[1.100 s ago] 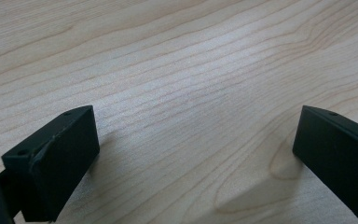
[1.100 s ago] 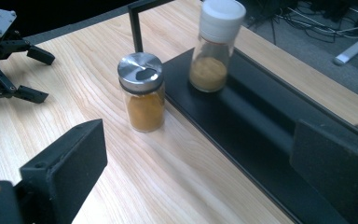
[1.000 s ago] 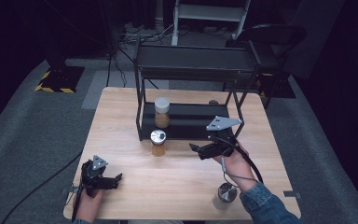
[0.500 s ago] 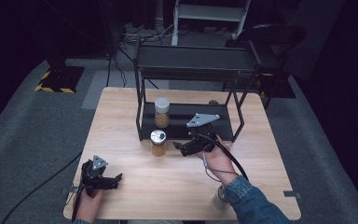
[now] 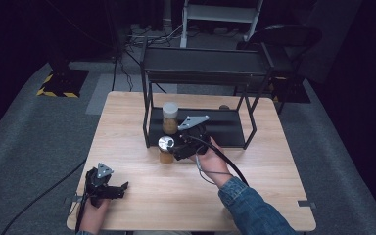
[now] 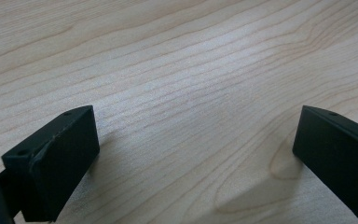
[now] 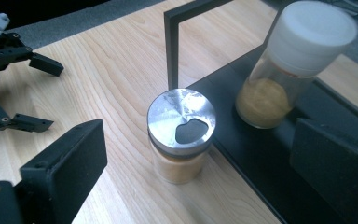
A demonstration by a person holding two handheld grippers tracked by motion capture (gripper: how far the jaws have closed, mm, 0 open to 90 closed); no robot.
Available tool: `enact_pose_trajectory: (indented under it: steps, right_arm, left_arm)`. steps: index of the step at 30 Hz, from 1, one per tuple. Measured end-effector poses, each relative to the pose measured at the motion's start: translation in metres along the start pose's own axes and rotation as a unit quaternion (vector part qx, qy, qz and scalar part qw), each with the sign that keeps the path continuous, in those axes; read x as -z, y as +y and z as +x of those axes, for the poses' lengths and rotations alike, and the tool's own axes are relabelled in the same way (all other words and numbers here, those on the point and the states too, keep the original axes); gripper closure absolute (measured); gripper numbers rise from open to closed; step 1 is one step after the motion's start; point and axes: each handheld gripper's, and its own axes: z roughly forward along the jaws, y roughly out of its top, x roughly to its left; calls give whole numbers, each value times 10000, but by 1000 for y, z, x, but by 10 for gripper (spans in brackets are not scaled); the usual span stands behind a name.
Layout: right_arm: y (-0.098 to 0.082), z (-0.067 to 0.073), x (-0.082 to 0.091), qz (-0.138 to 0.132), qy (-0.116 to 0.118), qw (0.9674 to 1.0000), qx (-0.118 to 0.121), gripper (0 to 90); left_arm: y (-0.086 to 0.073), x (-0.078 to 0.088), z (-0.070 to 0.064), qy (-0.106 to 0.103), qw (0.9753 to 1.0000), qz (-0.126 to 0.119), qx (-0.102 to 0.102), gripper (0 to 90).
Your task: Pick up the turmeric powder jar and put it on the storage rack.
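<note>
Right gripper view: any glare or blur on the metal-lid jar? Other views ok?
Right gripper view: the metal lid carries a bright sheen with one dark reflection, the jar is sharp, and the near jaws are slightly soft. Left gripper view: even light on the table, with soft jaw shadows. High view: the table is well lit and the surrounding floor is dark.

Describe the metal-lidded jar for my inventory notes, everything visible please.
The metal-lidded jar is a small clear glass jar with orange-tan powder inside. Its round brushed-metal lid is on and shows a dark reflection. It stands upright on the wooden table, just in front of the black rack, near its front left post. The right tongs are open around it, not touching.
</note>
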Motion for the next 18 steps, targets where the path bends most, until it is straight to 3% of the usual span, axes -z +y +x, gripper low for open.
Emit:
enact_pose_trajectory:
  steps: [18]
  right_arm:
    - [9, -3, -46, 299, 44, 9995, -122, 43]
  left_arm:
    - [0, 0, 0, 0, 10000, -1, -2, 2]
